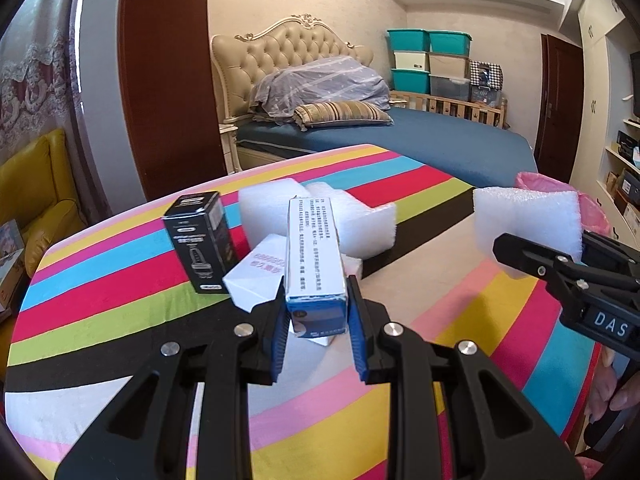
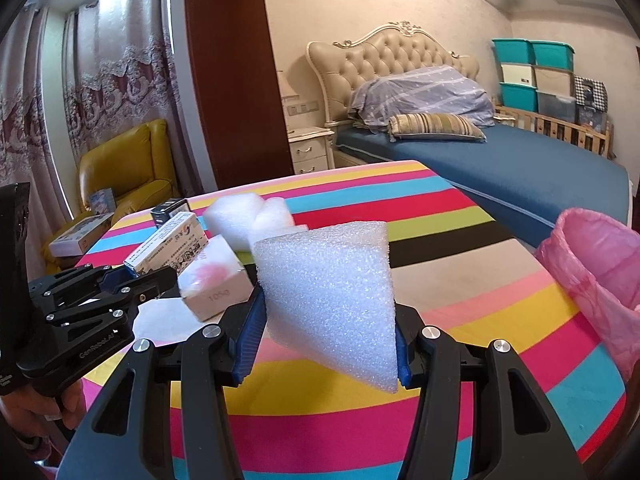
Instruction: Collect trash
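My left gripper [image 1: 316, 304] is shut on a long white and blue carton [image 1: 314, 248], which it holds above the striped tablecloth [image 1: 120, 300]. My right gripper [image 2: 326, 316] is shut on a white foam block [image 2: 332, 300], also lifted off the table. The same foam block [image 1: 524, 220] and right gripper show at the right of the left wrist view. On the table lie a black box [image 1: 200, 240], a white box with pink print [image 1: 256, 276] and more white foam pieces [image 1: 352, 216]. A bin lined with a pink bag [image 2: 592, 272] stands past the table's right edge.
A bed with a blue sheet [image 1: 420, 144] lies beyond the table. A yellow armchair [image 2: 128, 168] with boxes on it sits at the left by the curtains. A dark wooden panel [image 1: 168, 80] rises behind the table. Shelves [image 1: 624, 168] line the right wall.
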The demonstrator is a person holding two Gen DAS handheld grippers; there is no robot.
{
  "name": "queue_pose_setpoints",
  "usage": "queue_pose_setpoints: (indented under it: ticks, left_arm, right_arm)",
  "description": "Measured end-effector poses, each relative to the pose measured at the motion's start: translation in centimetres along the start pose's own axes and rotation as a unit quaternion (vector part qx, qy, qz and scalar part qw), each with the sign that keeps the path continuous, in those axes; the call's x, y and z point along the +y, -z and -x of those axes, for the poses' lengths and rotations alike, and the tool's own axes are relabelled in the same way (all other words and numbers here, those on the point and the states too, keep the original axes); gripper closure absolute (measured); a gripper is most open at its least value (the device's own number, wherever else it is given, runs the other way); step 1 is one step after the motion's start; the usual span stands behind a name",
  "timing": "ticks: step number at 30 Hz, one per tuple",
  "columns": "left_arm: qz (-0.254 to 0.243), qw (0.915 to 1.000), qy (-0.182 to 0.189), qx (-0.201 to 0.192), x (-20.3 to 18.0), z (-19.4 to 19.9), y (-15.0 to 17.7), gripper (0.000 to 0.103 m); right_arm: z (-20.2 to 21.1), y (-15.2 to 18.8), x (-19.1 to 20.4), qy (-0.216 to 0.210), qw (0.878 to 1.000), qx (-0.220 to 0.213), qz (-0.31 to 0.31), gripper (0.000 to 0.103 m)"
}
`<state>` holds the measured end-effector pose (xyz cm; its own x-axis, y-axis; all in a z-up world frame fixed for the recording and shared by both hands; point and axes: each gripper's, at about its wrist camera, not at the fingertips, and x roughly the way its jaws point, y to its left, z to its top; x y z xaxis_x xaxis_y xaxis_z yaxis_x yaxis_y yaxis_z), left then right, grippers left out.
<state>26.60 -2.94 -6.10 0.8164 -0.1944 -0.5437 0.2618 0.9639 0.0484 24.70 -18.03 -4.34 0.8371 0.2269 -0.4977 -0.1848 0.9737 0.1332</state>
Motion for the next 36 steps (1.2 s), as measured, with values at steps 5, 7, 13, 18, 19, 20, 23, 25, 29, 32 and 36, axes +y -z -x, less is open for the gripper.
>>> queue_pose_setpoints:
  ticks: [5, 7, 13, 18, 19, 20, 23, 25, 29, 32, 36]
  left_arm:
    - [-0.011, 0.9999, 0.011, 0.001, -1.1, -0.1, 0.0, 0.077]
    - [-0.017, 0.9997, 0.016, 0.002, -1.7, -0.2, 0.0, 0.077]
    - [-0.033, 0.9988, 0.035, 0.01, -3.7, -0.9, -0.3, 0.077]
    - [-0.052, 0.9972, 0.054, 0.01, -5.7, -1.4, -0.9, 0.077]
    - [-0.056, 0.9967, 0.059, 0.009, -6.2, -1.5, -1.0, 0.077]
    - [-0.06, 0.9961, 0.065, 0.008, -6.7, -1.7, -1.2, 0.077]
    - [-0.069, 0.9944, 0.08, 0.009, -8.1, -2.2, -1.6, 0.077]
    - [-0.077, 0.9927, 0.092, 0.011, -9.3, -2.6, -1.9, 0.077]
    - [-0.097, 0.9884, 0.116, 0.012, -12.0, -3.2, -2.3, 0.077]
    - [-0.11, 0.9849, 0.133, 0.012, -13.7, -3.7, -2.8, 0.077]
    - [-0.126, 0.9801, 0.153, 0.011, -16.2, -4.5, -3.4, 0.077]
  right_arm:
    - [0.5, 0.2, -1.5, 0.011, 1.0, -0.003, -0.013, 0.053]
    - [0.7, 0.3, -2.2, 0.017, 1.0, -0.005, -0.018, 0.053]
    - [1.6, 0.5, -4.6, 0.037, 0.999, -0.012, -0.038, 0.053]
    - [2.6, 0.5, -7.0, 0.058, 0.996, -0.021, -0.057, 0.053]
    - [2.8, 0.5, -7.5, 0.062, 0.996, -0.023, -0.06, 0.053]
    - [2.9, 0.5, -7.8, 0.066, 0.996, -0.025, -0.062, 0.053]
    - [3.5, 0.6, -9.1, 0.077, 0.994, -0.03, -0.071, 0.053]
    - [4.0, 0.6, -9.9, 0.088, 0.993, -0.035, -0.074, 0.053]
    - [5.1, 0.6, -11.7, 0.108, 0.99, -0.047, -0.082, 0.053]
    - [5.9, 0.8, -13.1, 0.124, 0.987, -0.054, -0.089, 0.053]
    - [6.8, 1.0, -15.5, 0.145, 0.982, -0.061, -0.103, 0.053]
